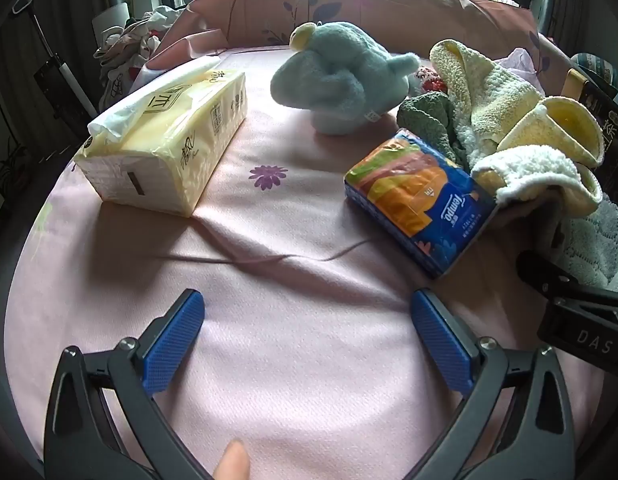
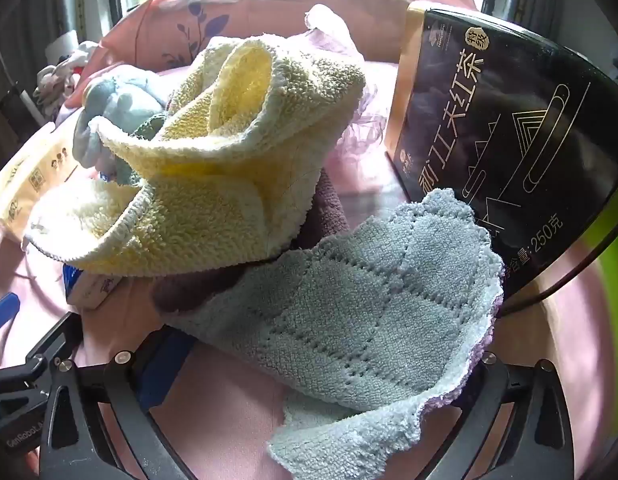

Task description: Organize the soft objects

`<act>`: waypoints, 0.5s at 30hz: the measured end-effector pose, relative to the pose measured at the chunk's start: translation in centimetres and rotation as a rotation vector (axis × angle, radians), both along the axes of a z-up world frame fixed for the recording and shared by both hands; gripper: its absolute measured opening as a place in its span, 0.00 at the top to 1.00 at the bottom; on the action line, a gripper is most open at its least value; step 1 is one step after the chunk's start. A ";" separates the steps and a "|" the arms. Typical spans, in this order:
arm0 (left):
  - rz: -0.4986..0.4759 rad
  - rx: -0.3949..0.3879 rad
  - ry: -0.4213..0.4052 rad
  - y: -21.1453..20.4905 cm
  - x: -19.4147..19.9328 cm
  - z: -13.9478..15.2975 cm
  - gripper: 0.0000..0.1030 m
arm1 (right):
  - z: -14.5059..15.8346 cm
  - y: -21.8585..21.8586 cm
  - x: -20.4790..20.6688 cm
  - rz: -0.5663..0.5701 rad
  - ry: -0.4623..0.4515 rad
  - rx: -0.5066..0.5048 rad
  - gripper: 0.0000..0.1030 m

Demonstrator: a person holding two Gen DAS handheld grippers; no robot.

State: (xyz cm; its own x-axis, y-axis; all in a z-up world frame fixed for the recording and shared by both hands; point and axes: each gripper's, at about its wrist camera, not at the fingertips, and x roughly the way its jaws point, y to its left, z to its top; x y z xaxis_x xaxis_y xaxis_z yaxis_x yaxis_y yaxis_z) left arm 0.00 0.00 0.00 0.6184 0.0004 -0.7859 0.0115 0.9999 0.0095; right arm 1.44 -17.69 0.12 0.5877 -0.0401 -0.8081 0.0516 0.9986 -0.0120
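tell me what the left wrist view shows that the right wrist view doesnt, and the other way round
Only the left wrist view: the left gripper, open over bare pink sheet, the purple flower print, and the blue and orange Tempo tissue pack in full.

Only the right wrist view: the face of the black tea box, the grey-blue knitted cloth draped over the right gripper, and a dark purple cloth under the pile.

Both: the yellow towel, the blue plush toy, the yellow tissue pack.
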 end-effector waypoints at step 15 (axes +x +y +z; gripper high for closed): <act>0.000 -0.002 0.003 0.1 0.0 0.0 0.01 | 0.0 0.0 0.0 0.000 0.002 0.001 0.00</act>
State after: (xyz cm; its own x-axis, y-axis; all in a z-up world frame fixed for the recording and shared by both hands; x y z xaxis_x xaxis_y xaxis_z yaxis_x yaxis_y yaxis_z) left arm 0.00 0.06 0.03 0.6161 -0.0006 -0.7877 0.0111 0.9999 0.0079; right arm 1.45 -17.70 0.12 0.5860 -0.0391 -0.8094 0.0515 0.9986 -0.0110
